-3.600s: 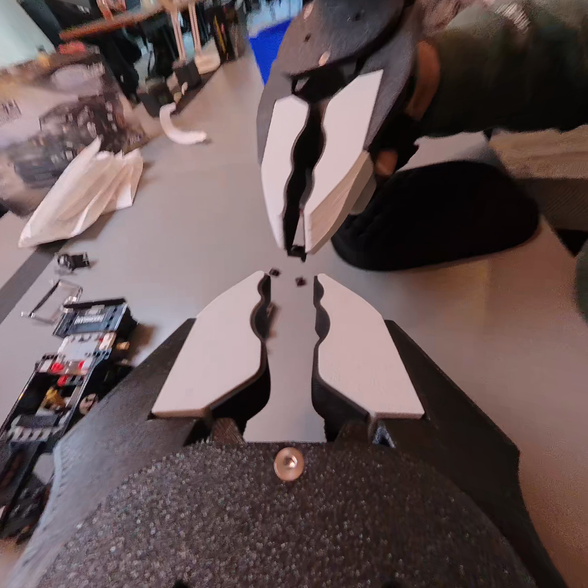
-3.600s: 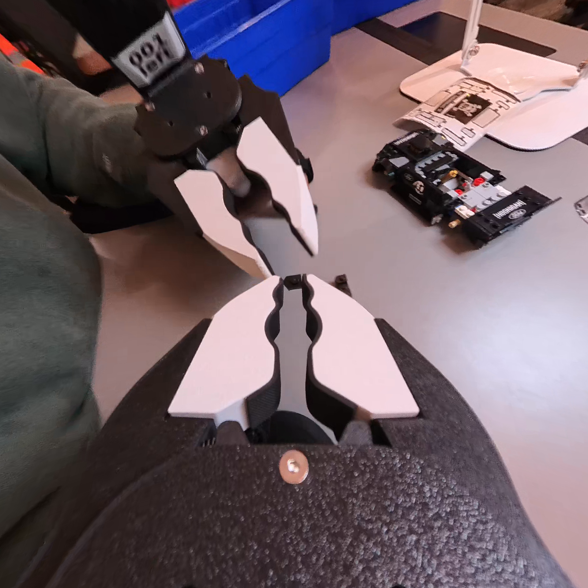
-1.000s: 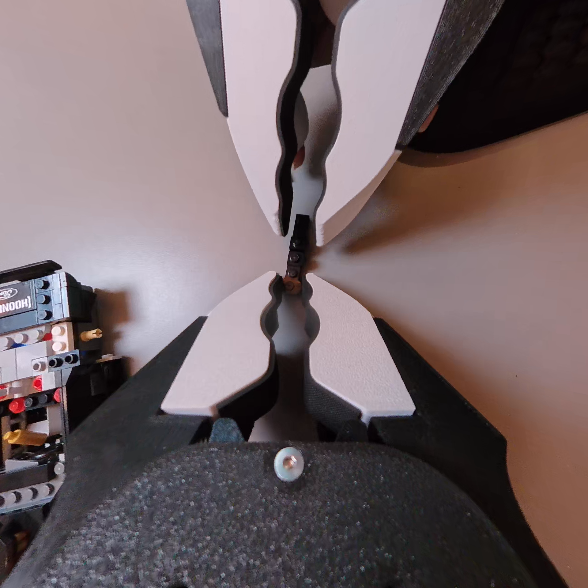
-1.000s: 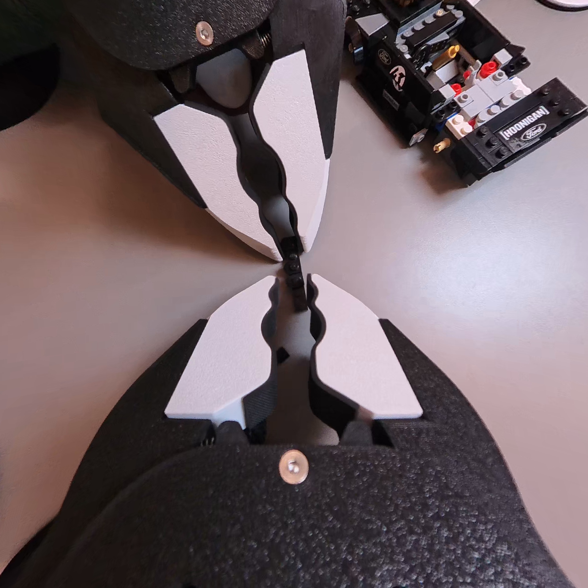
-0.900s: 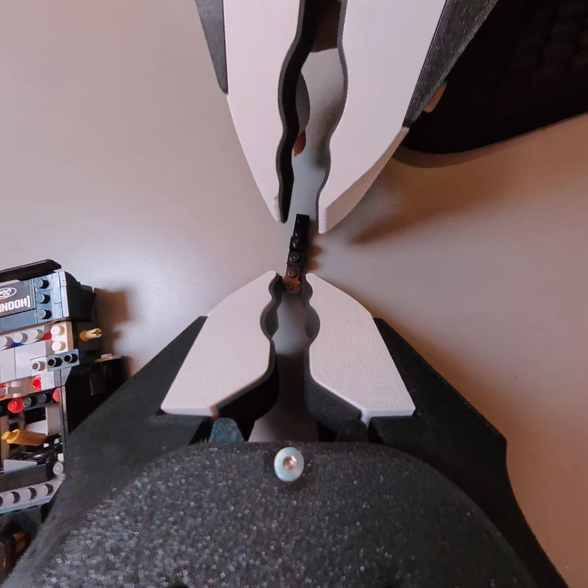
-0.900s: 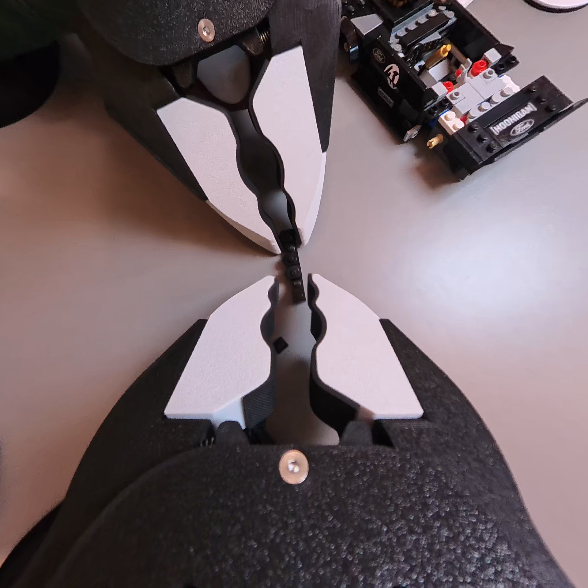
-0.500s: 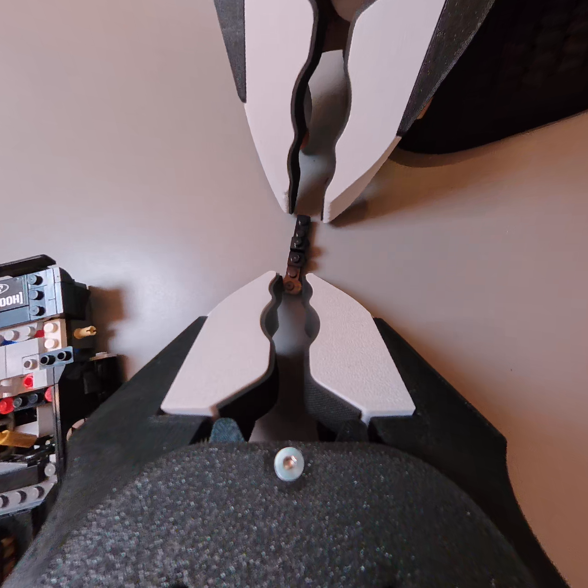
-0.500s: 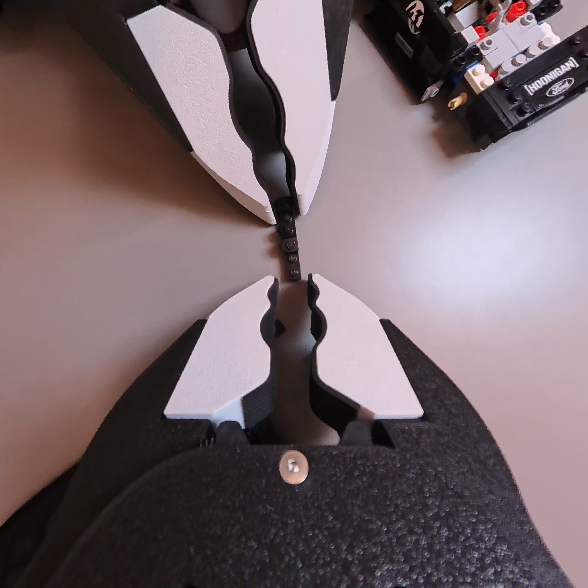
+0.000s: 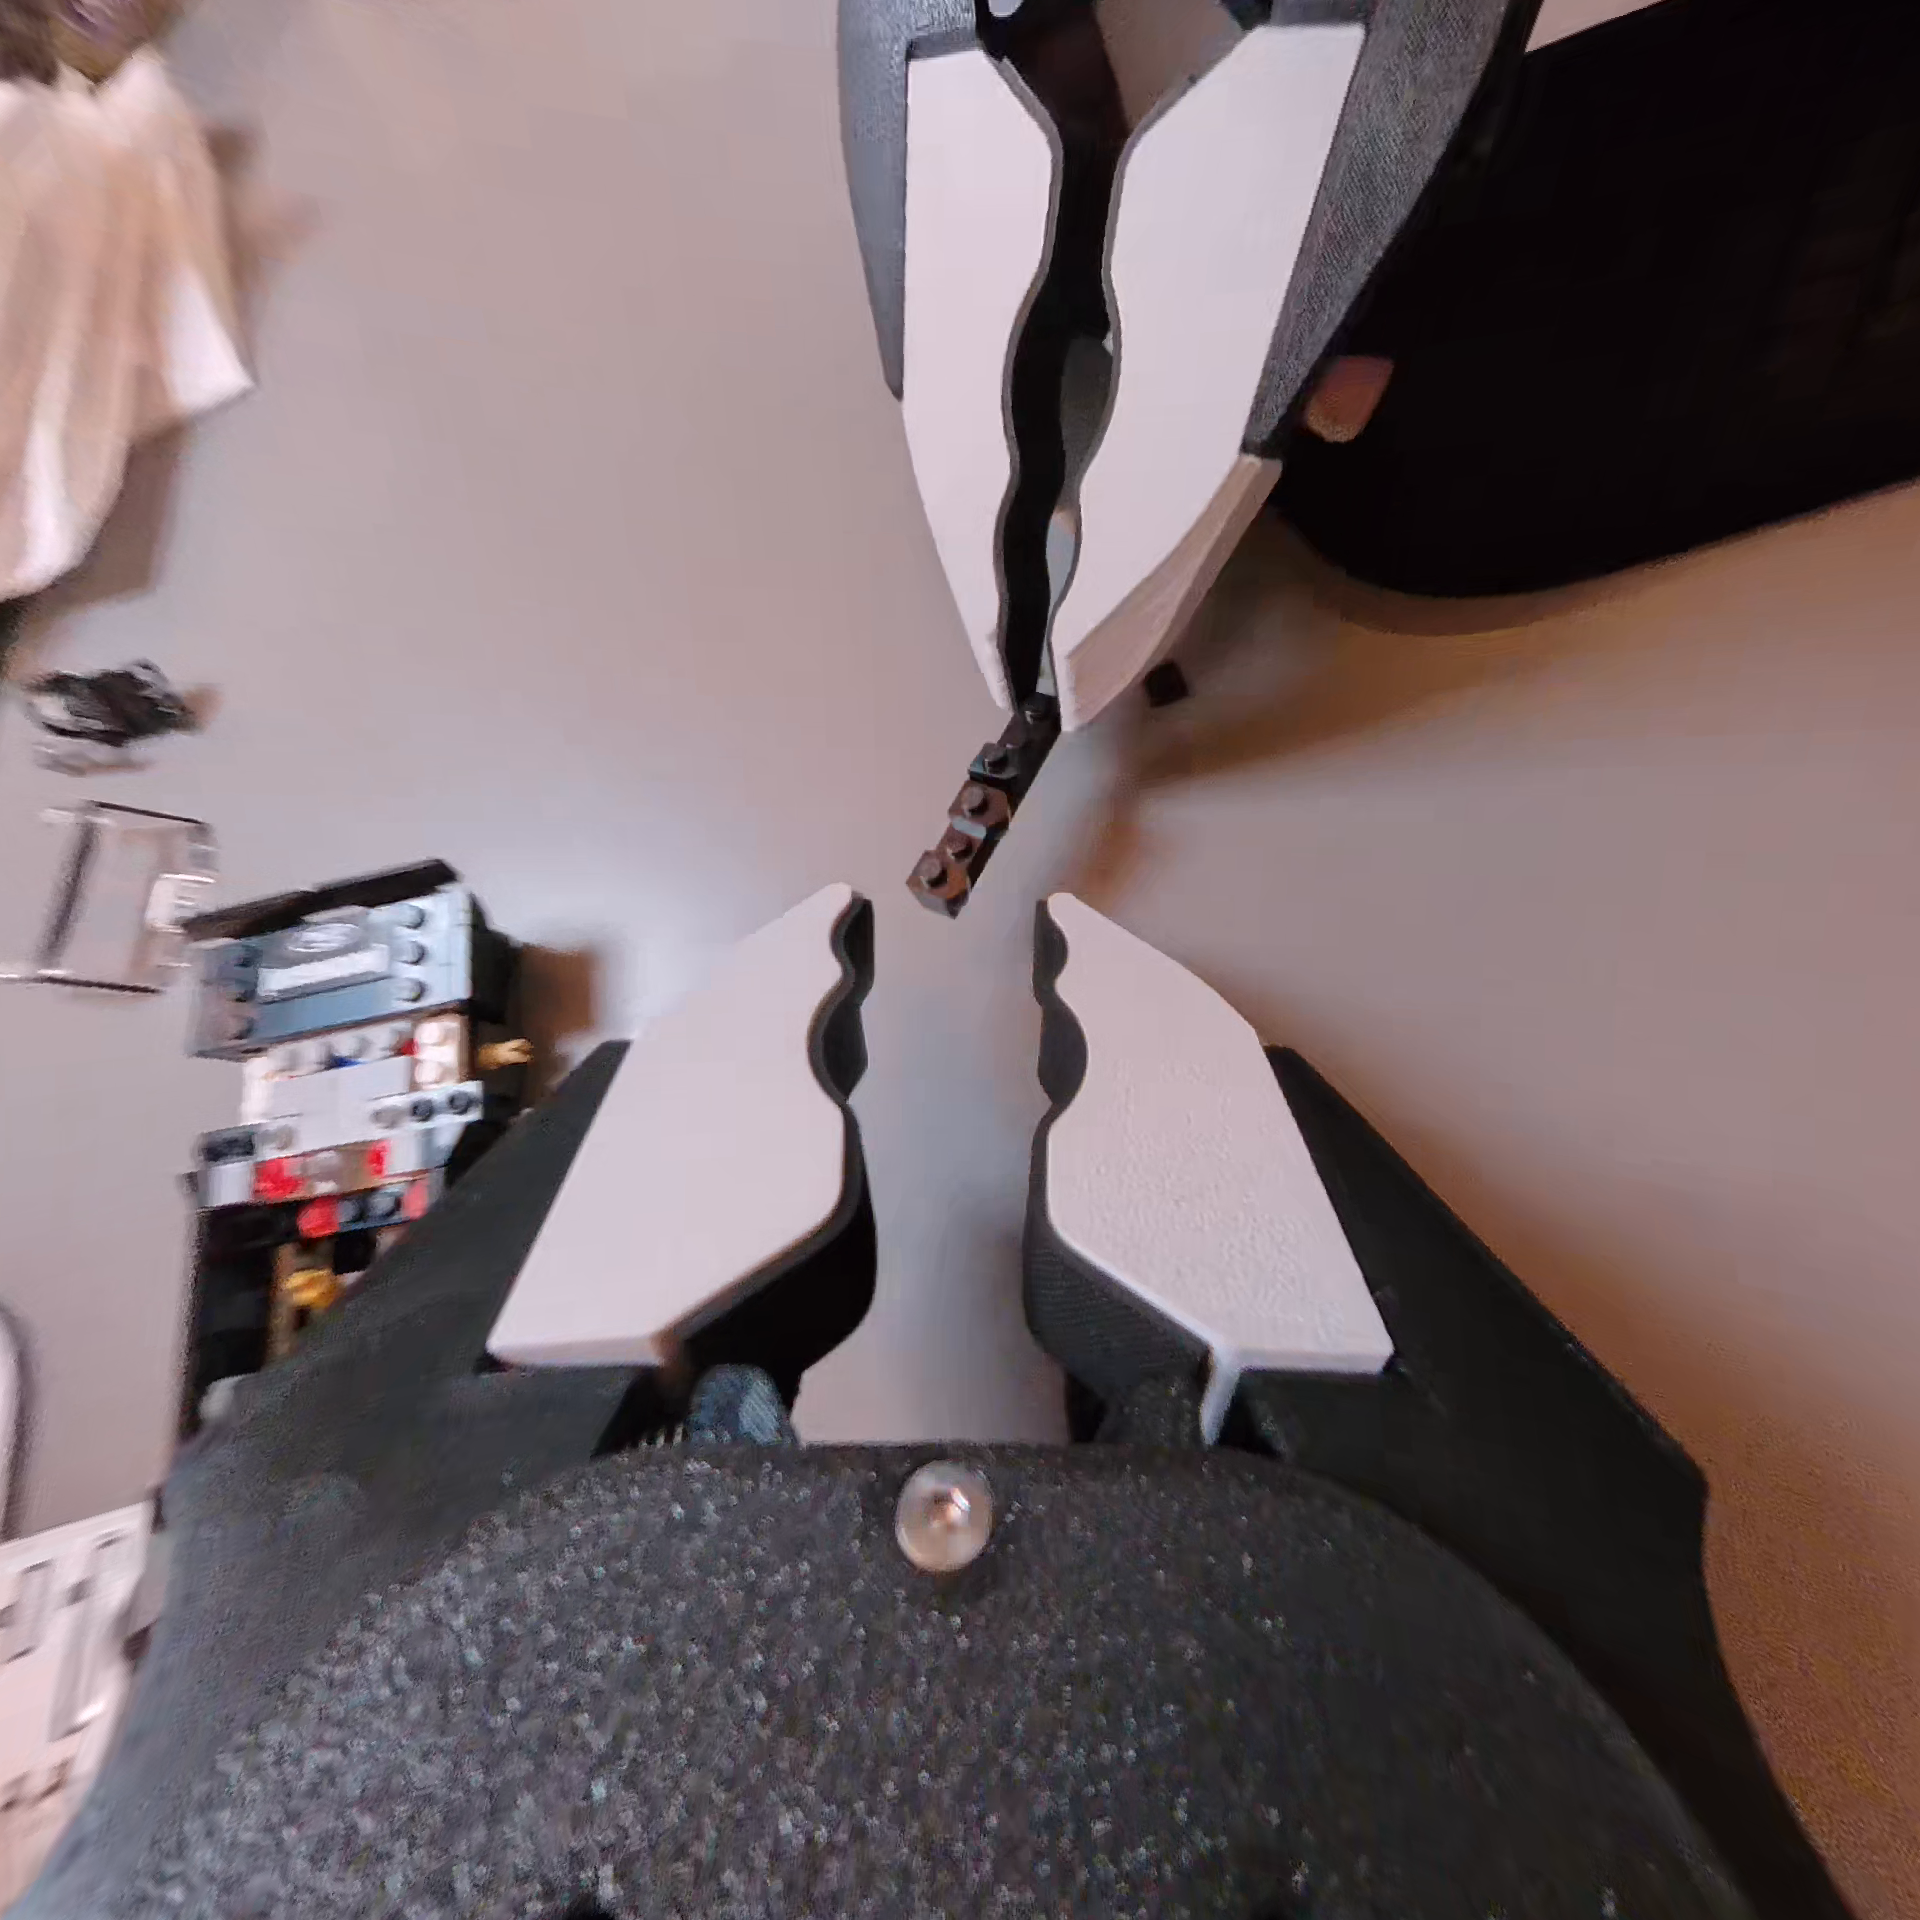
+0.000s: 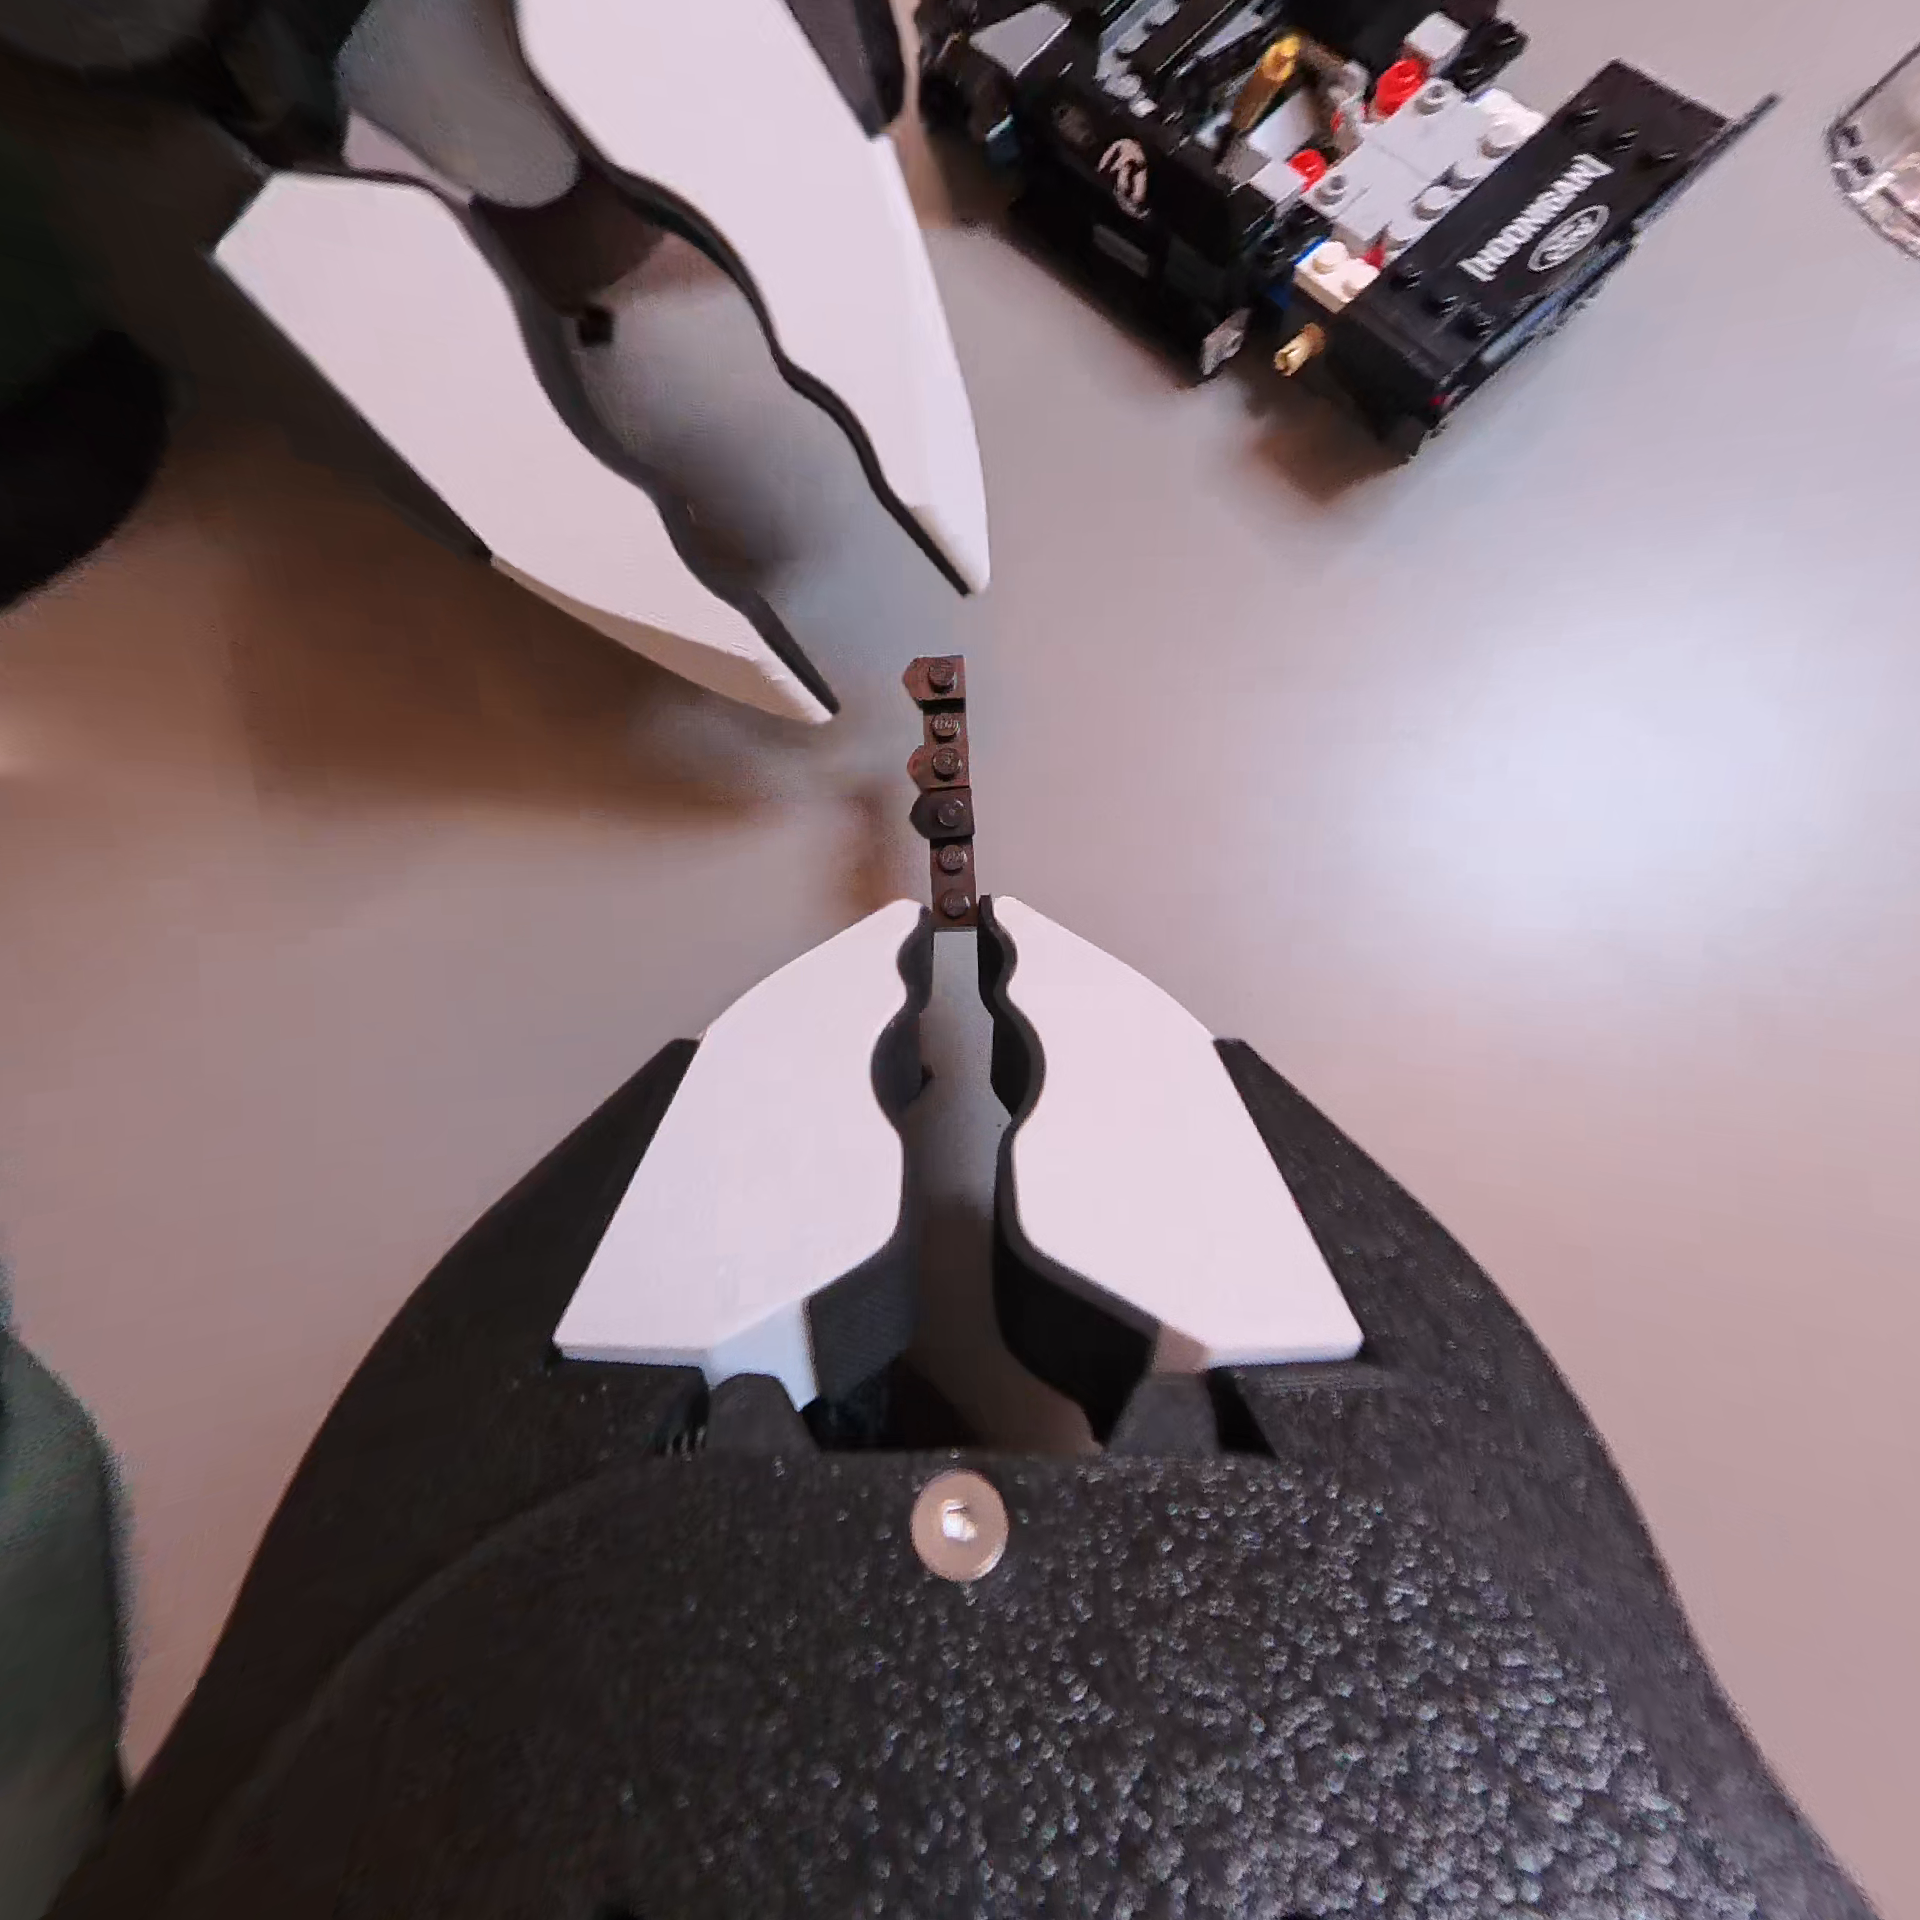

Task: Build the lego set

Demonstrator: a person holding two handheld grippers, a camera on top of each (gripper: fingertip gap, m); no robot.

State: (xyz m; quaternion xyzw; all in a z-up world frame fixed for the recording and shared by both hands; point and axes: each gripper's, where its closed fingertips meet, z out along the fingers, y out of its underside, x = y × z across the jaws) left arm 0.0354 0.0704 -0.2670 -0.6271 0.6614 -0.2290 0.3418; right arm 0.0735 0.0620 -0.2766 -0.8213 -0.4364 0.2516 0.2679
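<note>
Now the right gripper (image 10: 957, 906) is pinching the near end of a thin black strip of lego plates (image 10: 943, 787) between its nearly closed jaws, and the strip is sticking straight out ahead of the fingertips, its long axis running on in line with the fingers and its studs facing up toward the camera. The far end is pointing at the left gripper (image 9: 954, 906), whose jaws are standing spread with nothing between them; that end is hanging just short of the gap, free of both fingers. Both grippers are meeting nose to nose, tilted down over the grey table (image 10: 1455, 831). The half-built black car (image 10: 1351, 197) is sitting off to one side, nearer the left gripper, so carrying the strip there looks like the likely next move.
</note>
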